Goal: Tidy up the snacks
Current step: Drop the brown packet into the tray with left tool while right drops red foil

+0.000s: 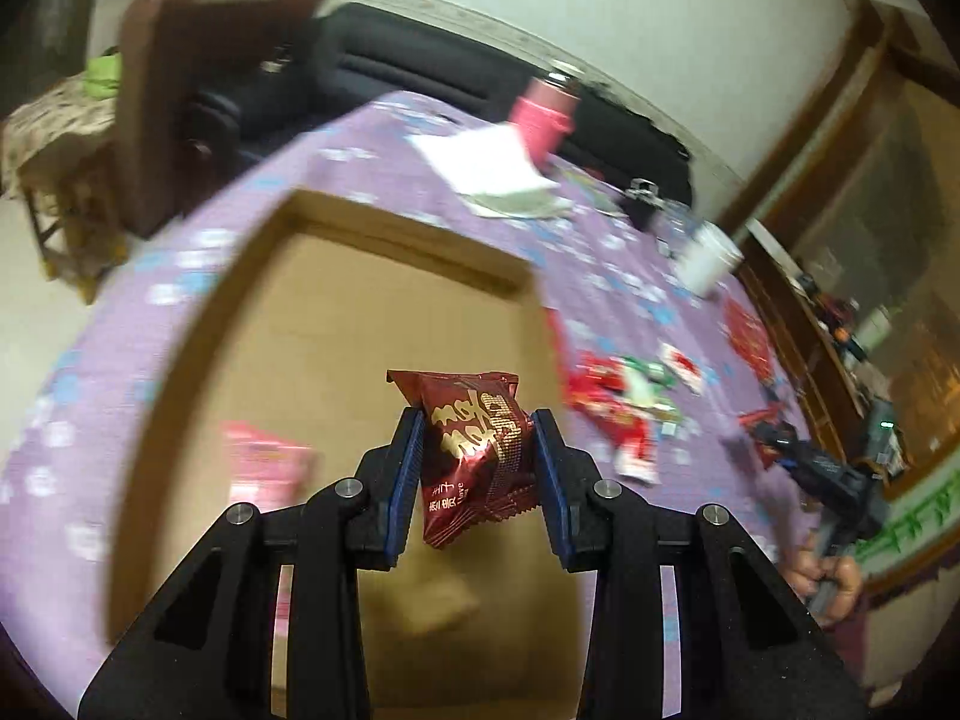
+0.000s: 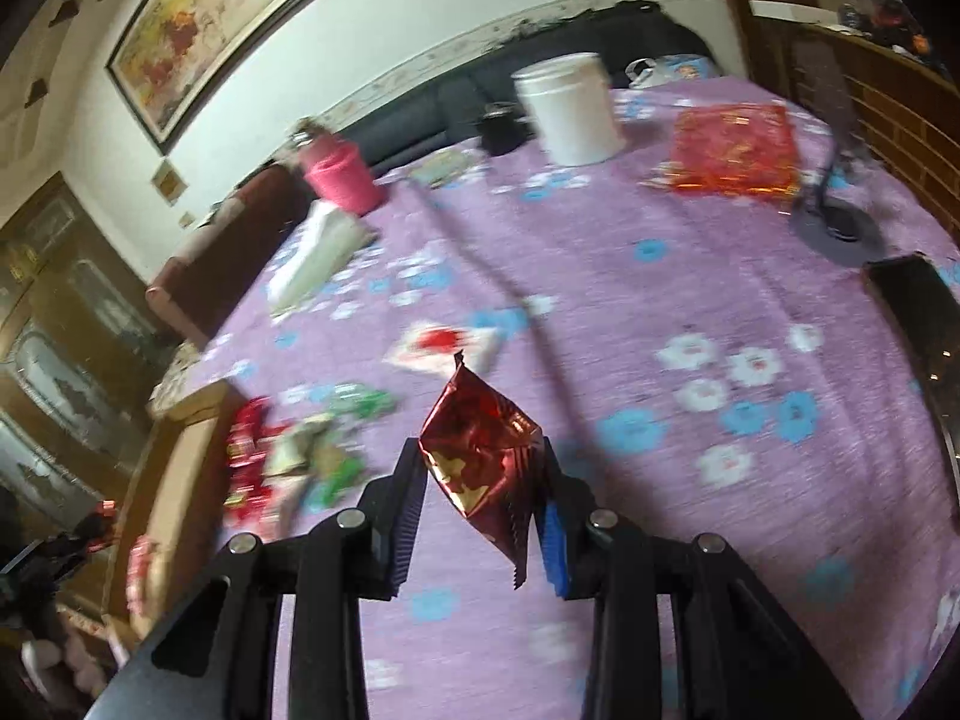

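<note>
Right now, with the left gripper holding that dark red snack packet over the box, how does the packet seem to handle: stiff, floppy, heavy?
The dark red snack packet looks light: it hangs pinched between the left gripper fingers without sagging much. Its creased foil and bent corners suggest thin, crinkly wrap, probably somewhat slippery. Released here, it would likely fall into the cardboard box.

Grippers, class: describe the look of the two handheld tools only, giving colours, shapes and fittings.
The left gripper and right gripper match: matte black angular frames with triangular cut-outs, round silver pivot bolts, and two fingers faced with ribbed blue pads. No cables, markings or sleeves show.
</note>
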`<state>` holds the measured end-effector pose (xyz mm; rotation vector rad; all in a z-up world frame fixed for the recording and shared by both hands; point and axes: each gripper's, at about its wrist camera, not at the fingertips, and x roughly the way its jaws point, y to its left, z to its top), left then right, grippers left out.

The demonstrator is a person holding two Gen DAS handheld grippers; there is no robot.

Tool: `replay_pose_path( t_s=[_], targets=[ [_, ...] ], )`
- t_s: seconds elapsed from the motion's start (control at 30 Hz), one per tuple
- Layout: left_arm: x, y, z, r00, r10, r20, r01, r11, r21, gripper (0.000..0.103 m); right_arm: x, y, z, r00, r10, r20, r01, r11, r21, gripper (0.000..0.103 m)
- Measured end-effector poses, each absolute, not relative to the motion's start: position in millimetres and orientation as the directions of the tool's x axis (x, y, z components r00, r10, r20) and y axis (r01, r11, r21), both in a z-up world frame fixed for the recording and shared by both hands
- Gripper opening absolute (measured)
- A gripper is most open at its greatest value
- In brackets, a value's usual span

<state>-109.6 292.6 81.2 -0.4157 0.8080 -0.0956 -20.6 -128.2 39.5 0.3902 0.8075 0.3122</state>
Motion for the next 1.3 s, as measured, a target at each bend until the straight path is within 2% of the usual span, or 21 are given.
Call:
replay_pose_path(
  t_s=[0.3,0.6,0.8,0.93,1.0,1.2,1.27,1.3],
  targets=[
    [-100.3,334.1,60.3,0.660,-0.203,-0.723,-0.126,0.919,-0.373,0.035,-38.8,22.5,79.3,0.504,0.560,-0.658,-0.400,0.826,0.396,0.037],
    [-74.1,372.5,41.9,0.612,-0.183,-0.769,-0.216,0.897,-0.386,0.035,-38.8,153.4,59.5,0.349,0.588,-0.730,-0.521,0.769,0.370,0.037],
    [-82.6,382.7,43.7,0.619,-0.228,-0.752,-0.226,0.865,-0.448,0.035,-29.4,208.1,39.2,0.294,0.555,-0.778,-0.547,0.766,0.339,0.040],
    [-95.3,386.5,51.8,0.646,-0.236,-0.726,-0.228,0.848,-0.479,0.037,-28.6,209.7,37.5,0.260,0.590,-0.764,-0.545,0.743,0.388,0.046],
    [-102.2,387.3,56.3,0.660,-0.236,-0.713,-0.234,0.837,-0.494,0.041,-31.4,202.3,46.5,0.286,0.594,-0.752,-0.551,0.744,0.378,0.049],
    [-127.5,371.0,73.6,0.688,-0.279,-0.670,-0.211,0.806,-0.552,0.041,-32.5,122.8,81.0,0.413,0.596,-0.688,-0.493,0.782,0.381,0.056],
    [-135.6,360.2,81.5,0.700,-0.310,-0.643,-0.179,0.796,-0.578,0.049,-29.4,83.6,83.1,0.470,0.562,-0.681,-0.431,0.819,0.379,0.061],
    [-141.5,351.7,86.6,0.710,-0.329,-0.623,-0.154,0.790,-0.593,0.060,-26.6,65.7,81.7,0.494,0.538,-0.683,-0.395,0.839,0.375,0.061]
  ],
)
